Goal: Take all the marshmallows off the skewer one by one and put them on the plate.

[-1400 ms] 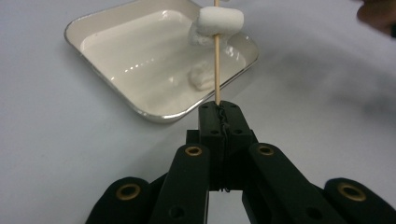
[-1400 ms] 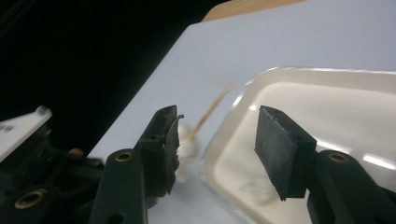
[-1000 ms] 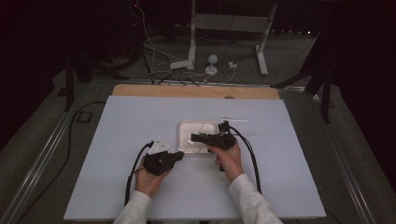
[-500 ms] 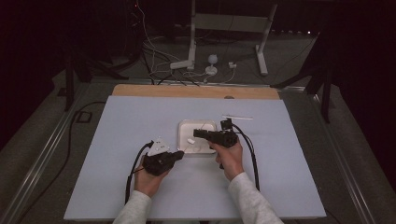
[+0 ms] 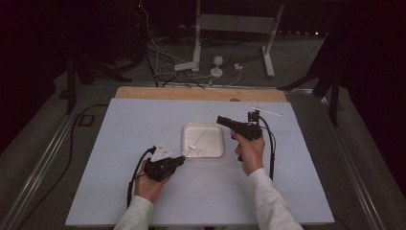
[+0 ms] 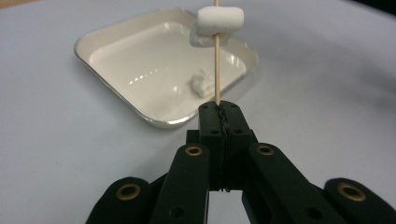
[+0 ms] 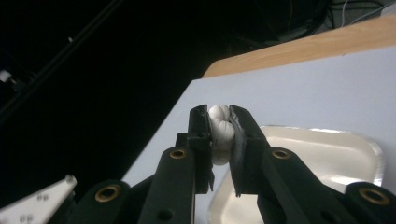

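- The work in hand looks like threading marshmallows onto a skewer (image 6: 216, 70). The left gripper (image 6: 219, 109) is clenched on the skewer's lower end, and one marshmallow (image 6: 217, 25) already sits on the stick, just beyond its jaw tips.
- The right gripper (image 7: 219, 121) is squeezed onto a second marshmallow (image 7: 221, 133), which bulges between the two jaws. In the high view this right gripper (image 5: 221, 120) is raised near the far right edge of the tray (image 5: 215, 154).
- Risk: the soft marshmallow in the right gripper is already deformed. A harder squeeze could probably crush it or make it stick to the pads.
- Risk: the skewer is thin and held only at its base. A sideways push while threading could tilt it in the left jaws or snap it.
- Risk: if the skewer tip meets the piece off centre, it may tear through the side instead of spearing it.
- One more white piece (image 6: 201, 86) lies in the tray, just ahead and slightly left of the left gripper.
- The two grippers stand apart, with the tray between them; the skewer leans from the left gripper out over the tray.
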The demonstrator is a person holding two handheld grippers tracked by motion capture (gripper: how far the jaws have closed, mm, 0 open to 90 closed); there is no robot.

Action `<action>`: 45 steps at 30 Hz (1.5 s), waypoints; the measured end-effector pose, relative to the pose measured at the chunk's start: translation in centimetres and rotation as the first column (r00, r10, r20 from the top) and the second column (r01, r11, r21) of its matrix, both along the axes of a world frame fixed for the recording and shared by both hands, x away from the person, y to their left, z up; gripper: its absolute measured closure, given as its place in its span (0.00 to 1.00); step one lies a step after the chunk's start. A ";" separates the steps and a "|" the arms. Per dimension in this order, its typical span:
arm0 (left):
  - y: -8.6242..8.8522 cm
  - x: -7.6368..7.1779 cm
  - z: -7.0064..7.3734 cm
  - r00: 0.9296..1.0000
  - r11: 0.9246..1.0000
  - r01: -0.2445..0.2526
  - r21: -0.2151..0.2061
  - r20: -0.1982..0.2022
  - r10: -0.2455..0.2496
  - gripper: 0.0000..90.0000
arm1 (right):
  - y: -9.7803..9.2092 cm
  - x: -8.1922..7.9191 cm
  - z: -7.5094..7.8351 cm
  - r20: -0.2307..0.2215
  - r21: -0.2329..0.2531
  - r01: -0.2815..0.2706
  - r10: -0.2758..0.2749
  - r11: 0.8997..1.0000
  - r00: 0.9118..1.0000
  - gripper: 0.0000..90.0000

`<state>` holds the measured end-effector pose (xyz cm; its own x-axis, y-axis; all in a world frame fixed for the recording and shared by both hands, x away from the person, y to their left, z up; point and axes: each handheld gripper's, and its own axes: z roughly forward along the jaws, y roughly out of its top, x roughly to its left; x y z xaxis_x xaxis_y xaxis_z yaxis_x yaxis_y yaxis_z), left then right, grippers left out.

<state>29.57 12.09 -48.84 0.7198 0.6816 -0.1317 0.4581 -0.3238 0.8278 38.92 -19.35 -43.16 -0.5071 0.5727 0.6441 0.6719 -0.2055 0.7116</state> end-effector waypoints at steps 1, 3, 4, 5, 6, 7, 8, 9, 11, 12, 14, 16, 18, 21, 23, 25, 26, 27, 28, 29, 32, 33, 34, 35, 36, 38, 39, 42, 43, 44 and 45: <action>0.2 0.1 0.1 1.000 1.000 -0.005 -0.008 0.000 0.005 1.00 | 0.0 0.0 0.2 0.007 -0.032 -0.007 0.007 0.999 1.000 0.89; 0.3 0.1 0.1 1.000 1.000 -0.019 -0.021 -0.005 0.019 1.00 | 0.2 -0.2 0.3 0.020 -0.094 -0.018 0.020 0.995 1.000 0.89; 0.4 0.1 0.1 1.000 0.999 -0.025 -0.022 -0.003 0.025 1.00 | 0.4 -0.2 0.1 0.021 -0.116 -0.023 0.025 0.993 0.999 0.89; 0.4 0.1 0.1 1.000 0.999 -0.027 -0.026 -0.005 0.027 1.00 | 0.7 -0.2 0.0 0.017 -0.137 -0.026 0.029 0.990 0.999 0.89; 0.3 0.1 0.2 1.000 0.999 -0.029 -0.029 -0.004 0.029 1.00 | 1.1 -0.2 -0.3 0.017 -0.163 -0.030 0.034 0.986 0.999 0.89; 0.4 0.1 0.2 1.000 0.999 -0.029 -0.029 -0.002 0.029 1.00 | 1.3 -0.2 -0.5 0.017 -0.172 -0.034 0.038 0.984 0.999 0.89; 0.4 0.2 0.2 1.000 0.999 -0.030 -0.034 -0.004 0.030 1.00 | 1.5 -0.2 -0.7 0.013 -0.180 -0.039 0.042 0.983 0.999 0.88; 0.4 0.2 0.2 0.999 0.999 -0.032 -0.037 -0.007 0.031 1.00 | 1.8 -0.2 -0.8 0.011 -0.190 -0.040 0.043 0.981 0.999 0.88; 0.5 0.2 0.2 0.999 0.999 -0.036 -0.032 -0.010 0.036 1.00 | 2.1 -0.1 -1.1 0.010 -0.210 -0.039 0.042 0.977 0.999 0.88; 0.5 0.3 0.1 0.999 0.999 -0.039 -0.037 -0.012 0.038 1.00 | 2.3 0.0 -1.2 0.010 -0.220 -0.039 0.042 0.975 0.999 0.88; 0.6 0.3 0.2 0.999 0.998 -0.040 -0.042 -0.012 0.039 1.00 | 2.5 0.0 -1.3 0.009 -0.238 -0.039 0.042 0.970 0.999 0.88; 0.7 0.3 0.2 0.999 0.998 -0.043 -0.049 -0.012 0.043 1.00 | 2.8 0.0 -1.5 0.010 -0.263 -0.041 0.045 0.964 0.999 0.88; 0.7 0.4 0.2 0.999 0.998 -0.049 -0.049 -0.018 0.048 1.00 | 3.1 0.0 -1.7 0.014 -0.289 -0.038 0.044 0.956 0.999 0.88; 0.6 0.4 0.1 0.998 0.997 -0.054 -0.048 -0.023 0.053 1.00 | 3.4 0.1 -2.1 0.010 -0.319 -0.039 0.044 0.947 0.999 0.87; 0.6 0.4 0.1 0.998 0.997 -0.053 -0.053 -0.024 0.052 1.00 | 3.5 0.3 -2.4 0.006 -0.327 -0.039 0.043 0.944 0.999 0.87; 0.6 0.5 0.1 0.998 0.997 -0.054 -0.056 -0.026 0.052 1.00 | 3.6 0.4 -2.6 -0.001 -0.342 -0.043 0.045 0.939 0.999 0.87; 0.6 0.5 0.1 0.998 0.997 -0.054 -0.056 -0.026 0.053 1.00 | 3.7 0.5 -2.8 -0.006 -0.349 -0.043 0.044 0.936 0.999 0.87; 0.6 0.5 0.1 0.998 0.997 -0.055 -0.056 -0.027 0.053 1.00 | 3.7 0.5 -2.9 -0.007 -0.353 -0.044 0.044 0.934 0.999 0.86; 0.6 0.5 0.1 0.998 0.997 -0.055 -0.055 -0.028 0.053 1.00 | 3.7 0.6 -3.0 -0.013 -0.358 -0.045 0.044 0.933 0.999 0.84; 0.6 0.5 0.1 0.998 0.997 -0.055 -0.055 -0.029 0.054 1.00 | 3.8 0.7 -3.2 -0.018 -0.363 -0.046 0.042 0.931 0.999 0.80; 0.7 0.5 0.1 0.998 0.997 -0.057 -0.059 -0.029 0.055 1.00 | 3.8 0.8 -3.6 -0.022 -0.387 -0.030 0.023 0.922 0.999 0.56; 0.7 0.5 0.1 0.998 0.997 -0.058 -0.059 -0.028 0.057 1.00 | 3.9 0.8 -3.6 -0.024 -0.389 -0.027 0.020 0.921 1.000 0.49; 0.7 0.6 0.1 0.998 0.996 -0.060 -0.059 -0.028 0.058 1.00 | 3.9 0.8 -3.6 -0.022 -0.391 -0.025 0.018 0.920 1.000 0.43; 0.8 0.6 0.1 0.998 0.996 -0.061 -0.061 -0.028 0.060 1.00 | 3.9 0.8 -3.6 -0.024 -0.380 -0.027 0.020 0.924 1.000 0.40; 0.8 0.6 0.1 0.998 0.996 -0.062 -0.063 -0.028 0.060 1.00 | 3.9 0.7 -3.6 -0.028 -0.370 -0.033 0.024 0.928 0.999 0.36; 0.8 0.6 0.1 0.998 0.996 -0.066 -0.062 -0.029 0.064 1.00 | 3.9 0.5 -3.4 -0.032 -0.346 -0.050 0.041 0.937 0.999 0.31; 0.9 0.6 0.1 0.997 0.996 -0.067 -0.062 -0.028 0.065 1.00 | 3.9 0.4 -3.2 -0.033 -0.334 -0.059 0.051 0.941 0.998 0.30; 0.9 0.6 0.1 0.997 0.995 -0.071 -0.067 -0.027 0.069 1.00 | 4.0 -0.1 -2.7 -0.028 -0.311 -0.085 0.081 0.947 0.996 0.28; 0.9 0.6 0.1 0.997 0.995 -0.073 -0.070 -0.027 0.071 1.00 | 4.0 -0.2 -2.5 -0.029 -0.300 -0.096 0.091 0.949 0.995 0.27; 0.9 0.6 0.2 0.997 0.995 -0.074 -0.071 -0.026 0.072 1.00 | 4.0 -0.3 -2.4 -0.029 -0.293 -0.103 0.099 0.951 0.995 0.26; 0.9 0.6 0.2 0.997 0.995 -0.075 -0.072 -0.026 0.073 1.00 | 4.1 -0.5 -2.3 -0.028 -0.288 -0.109 0.105 0.951 0.994 0.26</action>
<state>30.19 12.98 -48.66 0.6638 0.7211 -0.1985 0.4977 -0.2278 0.8369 38.43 -15.26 -45.46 -0.5688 0.6777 0.4660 0.6876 0.0810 0.7215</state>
